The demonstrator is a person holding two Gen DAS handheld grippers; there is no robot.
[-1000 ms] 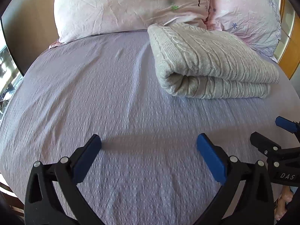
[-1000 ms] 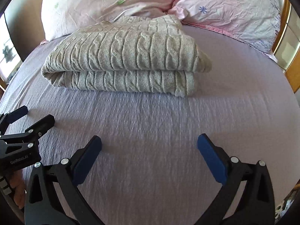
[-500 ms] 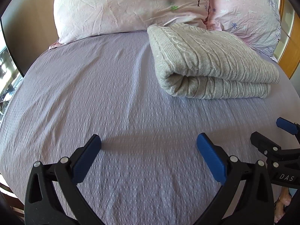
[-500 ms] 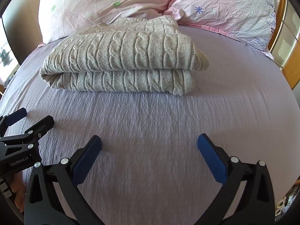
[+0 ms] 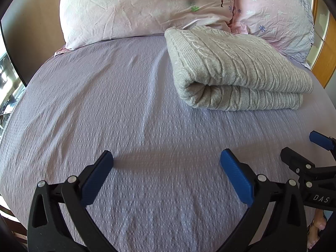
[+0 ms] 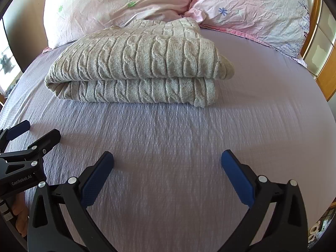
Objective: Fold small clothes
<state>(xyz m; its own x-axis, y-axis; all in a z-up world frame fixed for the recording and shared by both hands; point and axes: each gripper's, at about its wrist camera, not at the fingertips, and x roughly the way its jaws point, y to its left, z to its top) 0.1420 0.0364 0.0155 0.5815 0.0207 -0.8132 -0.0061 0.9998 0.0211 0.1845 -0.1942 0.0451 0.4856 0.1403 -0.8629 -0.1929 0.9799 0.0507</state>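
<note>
A grey cable-knit sweater (image 5: 235, 71) lies folded in a neat stack on the lilac bed sheet (image 5: 105, 105), close to the pillows; it also shows in the right wrist view (image 6: 138, 63). My left gripper (image 5: 167, 159) is open and empty, low over the sheet, well in front of and left of the sweater. My right gripper (image 6: 167, 159) is open and empty, in front of the sweater. The right gripper shows at the right edge of the left wrist view (image 5: 304, 149). The left gripper shows at the left edge of the right wrist view (image 6: 35, 132).
Two pink floral pillows (image 5: 142, 6) (image 6: 252, 6) lean at the head of the bed behind the sweater. A wooden frame (image 6: 327, 77) stands at the right. A dark wall and a window (image 5: 6, 79) are at the left.
Both grippers have drawn slightly back from the sweater and stay open. The sweater has not moved.
</note>
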